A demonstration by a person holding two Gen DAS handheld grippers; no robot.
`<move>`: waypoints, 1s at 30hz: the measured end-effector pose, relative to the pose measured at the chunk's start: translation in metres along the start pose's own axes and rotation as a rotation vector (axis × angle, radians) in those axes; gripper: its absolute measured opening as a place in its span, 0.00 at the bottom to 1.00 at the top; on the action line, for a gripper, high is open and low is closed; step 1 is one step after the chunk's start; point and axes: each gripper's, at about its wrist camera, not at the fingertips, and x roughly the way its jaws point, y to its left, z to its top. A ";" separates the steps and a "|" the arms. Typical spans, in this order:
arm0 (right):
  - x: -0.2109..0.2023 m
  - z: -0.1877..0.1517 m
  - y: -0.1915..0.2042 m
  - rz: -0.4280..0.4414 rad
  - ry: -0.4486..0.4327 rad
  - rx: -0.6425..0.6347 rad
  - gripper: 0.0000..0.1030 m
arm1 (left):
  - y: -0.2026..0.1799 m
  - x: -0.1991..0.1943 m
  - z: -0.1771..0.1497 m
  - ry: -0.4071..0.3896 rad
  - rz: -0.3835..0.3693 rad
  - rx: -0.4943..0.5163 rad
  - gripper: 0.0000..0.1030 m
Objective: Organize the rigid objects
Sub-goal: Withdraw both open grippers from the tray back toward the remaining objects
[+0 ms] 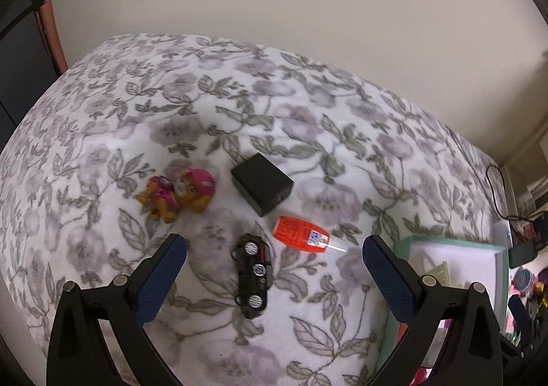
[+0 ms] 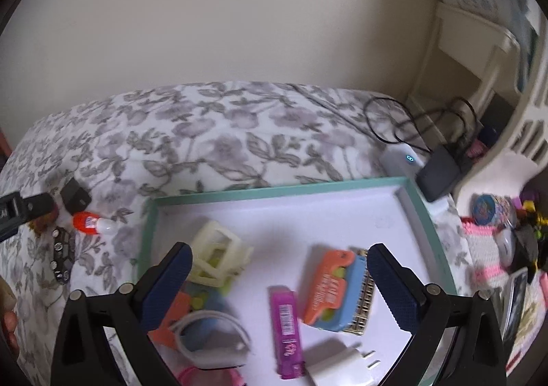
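**Toys on the bed, tray half full**

Everything sits on a bed (image 1: pixel 239 105) with a grey-and-lilac flowered blanket, pushed against a plain cream wall (image 1: pixel 308 2). In the left wrist view, mid-frame, there's a black toy car (image 1: pixel 252 274) lying on its side, an orange glue bottle (image 1: pixel 298 234) just beside it, a black box (image 1: pixel 262 183) above, and a pink puppy toy (image 1: pixel 178 193) to the left. The left gripper (image 1: pixel 274 262) hangs over the car, fingers wide, holding nothing.

In the right wrist view, a mint-rimmed tray (image 2: pixel 284 185) fills the lower middle, with a cream clip (image 2: pixel 217 257), a purple lighter (image 2: pixel 287 327) and a white charger (image 2: pixel 342 367) inside. The right gripper (image 2: pixel 279 269) hovers above it, spread wide and empty. Cables (image 2: pixel 404 127) and a white shelf (image 2: pixel 479 43) crowd the upper right.
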 end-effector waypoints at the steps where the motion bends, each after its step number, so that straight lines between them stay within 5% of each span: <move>1: 0.000 0.001 0.003 0.009 0.002 -0.003 1.00 | 0.002 0.000 0.001 -0.002 0.002 -0.006 0.99; 30: 0.006 0.019 0.132 0.286 0.015 -0.163 1.00 | 0.092 0.021 0.022 0.015 0.090 -0.201 0.99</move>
